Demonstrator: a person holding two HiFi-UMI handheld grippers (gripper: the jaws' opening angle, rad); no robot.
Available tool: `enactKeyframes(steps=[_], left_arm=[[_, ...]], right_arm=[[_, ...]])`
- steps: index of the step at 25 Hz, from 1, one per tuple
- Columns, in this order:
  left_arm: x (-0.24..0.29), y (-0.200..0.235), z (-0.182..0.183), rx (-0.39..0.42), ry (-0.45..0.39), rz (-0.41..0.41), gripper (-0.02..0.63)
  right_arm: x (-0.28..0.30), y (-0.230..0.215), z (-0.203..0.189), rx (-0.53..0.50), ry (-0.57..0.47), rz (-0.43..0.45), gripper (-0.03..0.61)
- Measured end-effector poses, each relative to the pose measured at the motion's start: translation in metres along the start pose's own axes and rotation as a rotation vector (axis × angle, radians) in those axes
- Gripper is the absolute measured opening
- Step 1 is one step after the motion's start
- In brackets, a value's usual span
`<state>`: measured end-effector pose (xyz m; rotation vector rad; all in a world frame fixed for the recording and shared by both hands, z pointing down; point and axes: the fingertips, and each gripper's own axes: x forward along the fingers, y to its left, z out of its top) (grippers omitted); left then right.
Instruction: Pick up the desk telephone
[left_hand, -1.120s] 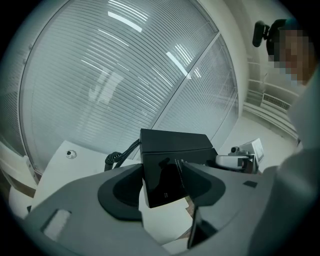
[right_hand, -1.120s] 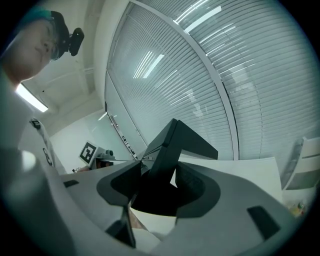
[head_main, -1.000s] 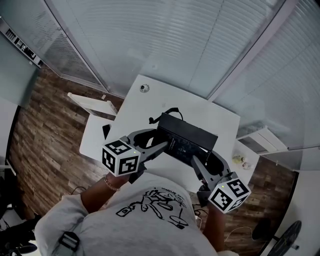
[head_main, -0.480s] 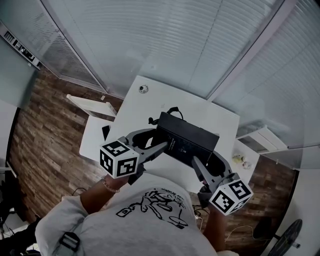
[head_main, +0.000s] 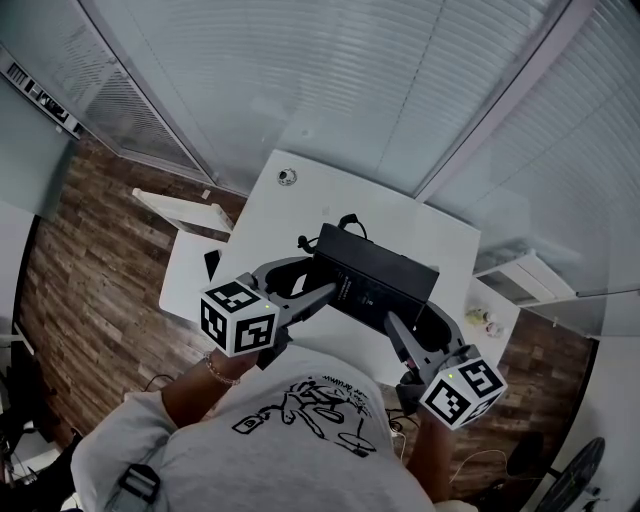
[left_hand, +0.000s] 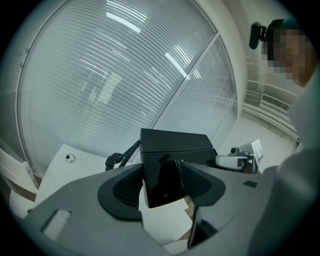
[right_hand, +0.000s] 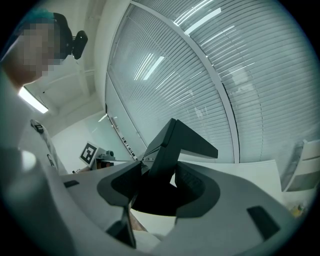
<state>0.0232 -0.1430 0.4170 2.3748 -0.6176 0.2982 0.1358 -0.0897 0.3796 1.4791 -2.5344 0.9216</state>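
The white table fills the middle of the head view, and the black desk telephone sits across its centre, slanting from upper left to lower right. The left gripper comes in from lower left with its jaws set wide and pressed on the telephone's left end. The right gripper reaches up from lower right, its jaws just as wide and clamped on a tilted corner of the other end. Whether the body has cleared the tabletop is hard to tell. The step in hand looks like the grip itself, now made on both ends. The next move calls for raising both hands together and level, with slack kept in the coiled cord trailing off the back toward the small round fitting near the table's far edge.
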Motion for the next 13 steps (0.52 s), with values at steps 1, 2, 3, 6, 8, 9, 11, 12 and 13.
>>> enactKeyframes(steps=[1,2,3,6,8,9,11,12,13], left_arm=[[-0.0001,0.0002,-0.0001,-0.002,-0.001,0.0,0.245],[-0.0001,0.0005,0.0,-0.003,-0.002,-0.001,0.245],[-0.0001,0.0005,0.0003,-0.004,-0.002,-0.001,0.245],[0.0,0.0005,0.0006,-0.004,-0.002,-0.001,0.245],[-0.0003,0.0004,0.0005,-0.005,-0.001,-0.001,0.245],[-0.0005,0.0002,0.0006,-0.005,-0.001,-0.001,0.245],[-0.0006,0.0,0.0013,-0.005,-0.002,-0.001,0.245],[-0.0006,0.0,0.0016,-0.006,-0.003,-0.002,0.245],[-0.0006,0.0001,0.0019,-0.006,-0.004,-0.002,0.245]], right_arm=[[0.0002,0.0,0.0,0.001,0.0,0.0,0.202],[0.0004,-0.0001,0.0002,0.002,0.0,0.0,0.202],[0.0006,-0.0002,0.0005,0.002,-0.001,0.0,0.202],[0.0007,-0.0001,0.0008,0.002,0.0,0.0,0.202],[0.0006,0.0004,0.0008,0.001,0.001,0.0,0.202],[0.0004,0.0006,0.0011,0.0,0.001,0.0,0.202],[0.0003,0.0008,0.002,0.0,0.0,0.0,0.202],[0.0004,0.0008,0.0023,0.0,0.0,0.0,0.202],[0.0005,0.0008,0.0026,0.0,-0.001,0.0,0.202]])
